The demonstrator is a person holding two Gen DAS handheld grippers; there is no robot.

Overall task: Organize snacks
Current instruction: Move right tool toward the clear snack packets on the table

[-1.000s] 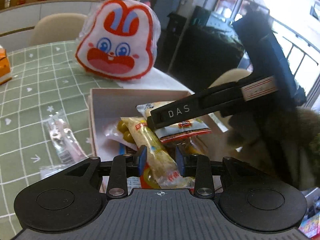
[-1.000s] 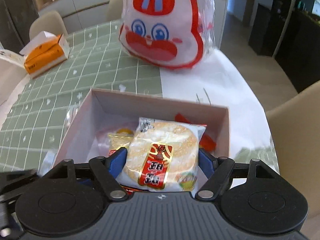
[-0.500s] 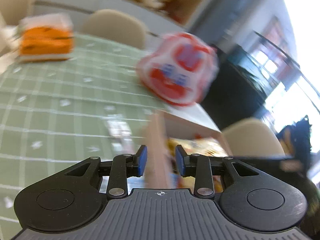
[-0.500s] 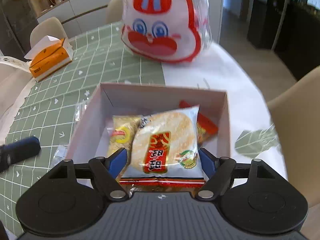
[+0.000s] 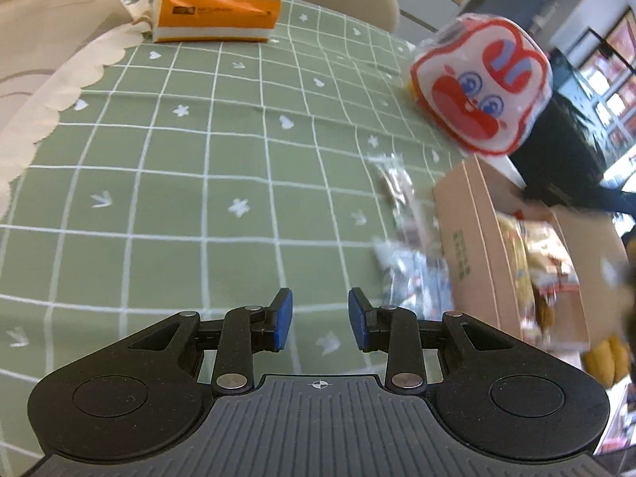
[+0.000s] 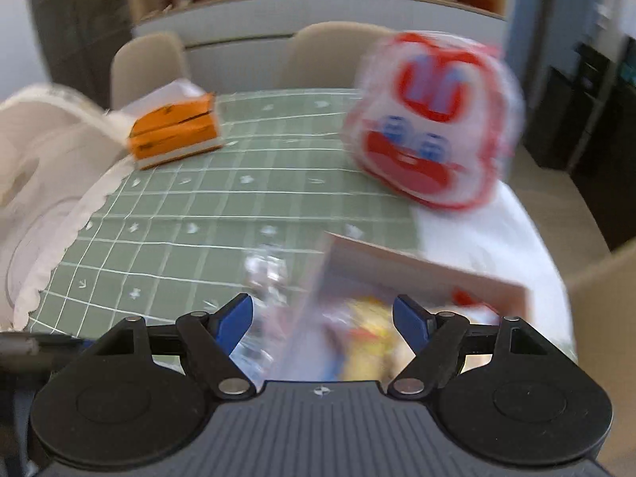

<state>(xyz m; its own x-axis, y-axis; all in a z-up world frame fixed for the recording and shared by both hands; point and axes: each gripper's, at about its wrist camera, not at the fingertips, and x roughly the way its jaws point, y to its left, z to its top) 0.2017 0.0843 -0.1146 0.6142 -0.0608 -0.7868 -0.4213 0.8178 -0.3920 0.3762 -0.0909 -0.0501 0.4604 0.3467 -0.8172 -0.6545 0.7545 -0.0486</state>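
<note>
The left gripper (image 5: 318, 320) hangs over the green checked tablecloth (image 5: 179, 183), fingers apart with nothing between them. At the right edge of the frame sits the cardboard box (image 5: 469, 230) with snack packets (image 5: 536, 262) inside; clear-wrapped snacks (image 5: 413, 262) lie just beside its left wall. The right gripper (image 6: 322, 318) is spread wide and empty above the blurred box (image 6: 417, 266). The rabbit-face bag (image 6: 433, 119) stands upper right, the orange tissue pack (image 6: 175, 131) upper left.
</note>
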